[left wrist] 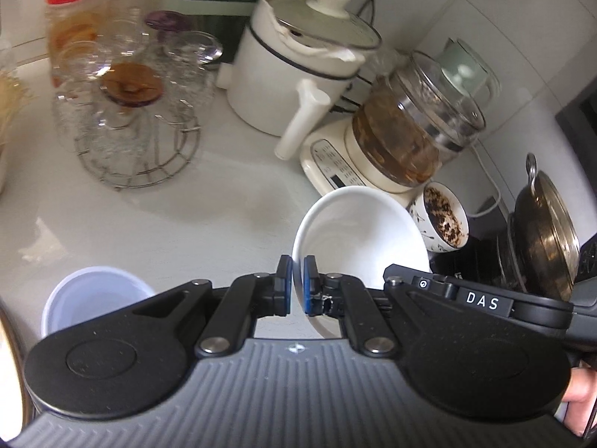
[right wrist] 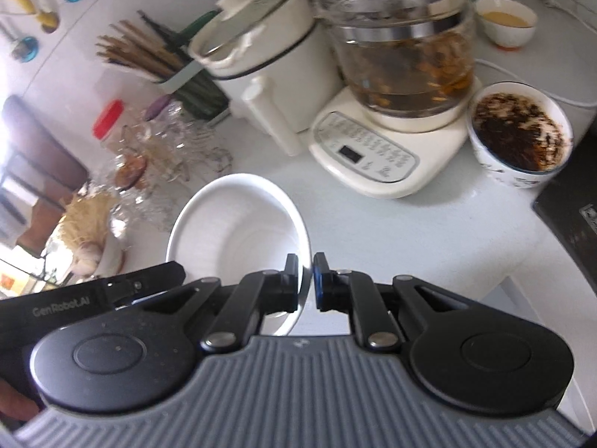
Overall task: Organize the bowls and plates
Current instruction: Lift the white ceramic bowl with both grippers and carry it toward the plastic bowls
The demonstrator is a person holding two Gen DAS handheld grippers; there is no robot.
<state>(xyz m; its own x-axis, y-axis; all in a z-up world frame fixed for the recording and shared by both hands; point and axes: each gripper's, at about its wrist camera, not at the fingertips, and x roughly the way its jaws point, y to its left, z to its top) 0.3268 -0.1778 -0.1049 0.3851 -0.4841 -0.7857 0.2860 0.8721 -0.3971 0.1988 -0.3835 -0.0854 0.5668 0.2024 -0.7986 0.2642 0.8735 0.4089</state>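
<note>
Between both grippers' fingers (left wrist: 285,280), bowl rim (left wrist: 298,239)

Home kitchen: counter (left wrist: 149,224) w/ electric pot (left wrist: 294,71), tea kettle (left wrist: 418,130), chopsticks (right wrist: 138,52).

White bowl (left wrist: 358,231), empty, tilted, above counter

You have one white bowl (left wrist: 358,239) between your two grippers, its rim caught on each side. Ahead of it stand two cooking appliances: one white pot (left wrist: 298,74) with a lid and one glass kettle (left wrist: 414,127) on a cream base. Right of the kettle you see one cup (left wrist: 446,222) of dark tea leaves. Left of your left tool sits one plastic cup (left wrist: 95,295), and farther ahead one wire rack (left wrist: 138,153) of glasses and one red-capped jar (left wrist: 76,11).
</note>
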